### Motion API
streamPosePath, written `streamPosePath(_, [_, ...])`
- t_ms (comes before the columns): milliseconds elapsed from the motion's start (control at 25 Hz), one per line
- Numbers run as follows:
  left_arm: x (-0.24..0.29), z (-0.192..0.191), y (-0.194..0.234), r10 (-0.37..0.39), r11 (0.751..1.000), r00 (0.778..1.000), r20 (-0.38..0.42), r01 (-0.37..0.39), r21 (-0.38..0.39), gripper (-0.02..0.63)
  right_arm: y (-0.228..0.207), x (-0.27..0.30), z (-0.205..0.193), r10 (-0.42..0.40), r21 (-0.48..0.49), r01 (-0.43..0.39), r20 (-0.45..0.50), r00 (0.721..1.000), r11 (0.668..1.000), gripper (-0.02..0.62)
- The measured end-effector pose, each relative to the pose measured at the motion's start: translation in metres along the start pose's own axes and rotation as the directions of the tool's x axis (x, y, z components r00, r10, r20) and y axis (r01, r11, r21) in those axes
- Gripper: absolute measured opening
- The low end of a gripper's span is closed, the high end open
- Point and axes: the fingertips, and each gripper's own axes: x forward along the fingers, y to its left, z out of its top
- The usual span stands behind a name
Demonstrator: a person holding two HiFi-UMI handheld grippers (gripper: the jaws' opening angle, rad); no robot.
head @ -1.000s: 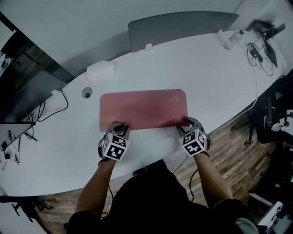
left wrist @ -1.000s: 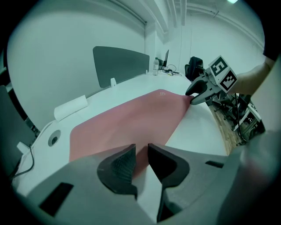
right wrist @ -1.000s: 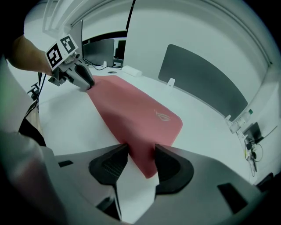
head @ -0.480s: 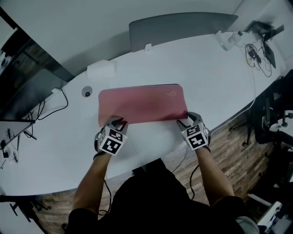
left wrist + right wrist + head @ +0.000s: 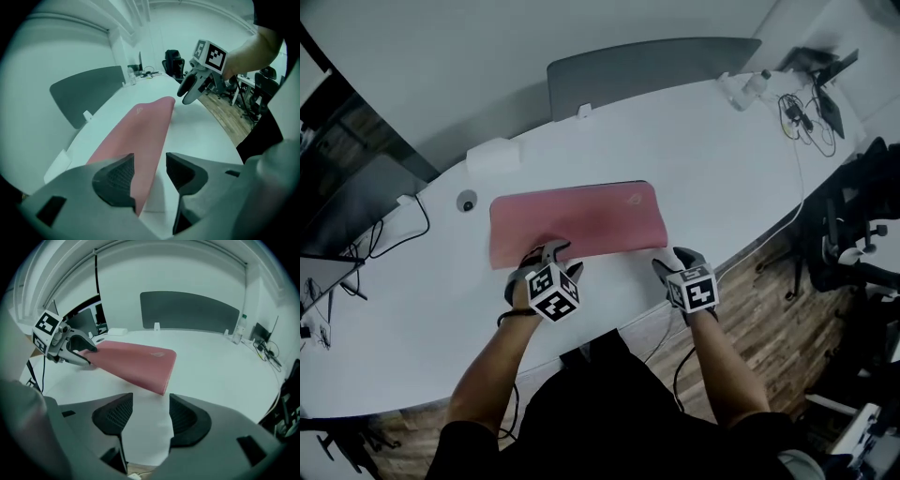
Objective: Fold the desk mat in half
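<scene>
Lying flat on the white table, the pink mat runs from 9 to 3 o'clock in the head view. The left gripper is nearer, over the mat's near long edge. Its jaws have just opened and are not pinching. The right gripper, also just opened wider and empty, sits off the corner at 5 o'clock.

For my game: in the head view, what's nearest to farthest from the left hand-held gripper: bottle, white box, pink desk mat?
1. Pink desk mat: edge between the left hand-held gripper's jaws, which just opened.
2. White box, behind mat's left end.
3. Bottle, far right.
</scene>
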Motion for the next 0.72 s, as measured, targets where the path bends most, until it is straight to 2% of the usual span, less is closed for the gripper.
streamPosePath(80, [0.01,0.014,-0.006,-0.024,0.999,1.0,0.005,0.023,0.03,0.195,0.004,0.002,0.003,0.043,0.091,-0.047,0.047,0.998,0.995,0.253])
streamPosePath(200, [0.024,0.031,-0.01,-0.06,0.997,0.998,0.014,0.059,0.044,0.195,0.013,0.003,0.007,0.104,0.216,-0.126,0.108,0.989,0.968,0.258])
streamPosePath(400, [0.04,0.042,-0.009,-0.083,0.995,0.997,-0.005,0.084,0.054,0.195,0.021,0.013,-0.001,0.156,0.27,-0.179,0.105,0.982,0.946,0.261])
streamPosePath(520, [0.047,0.042,-0.012,-0.112,0.992,0.993,-0.024,0.113,0.052,0.195,0.023,0.02,0.002,0.194,0.335,-0.226,0.128,0.973,0.915,0.261])
streamPosePath(720, [0.056,0.032,-0.02,-0.133,0.989,0.99,-0.051,0.135,0.054,0.195,0.016,0.027,0.011,0.201,0.406,-0.248,0.155,0.967,0.879,0.264])
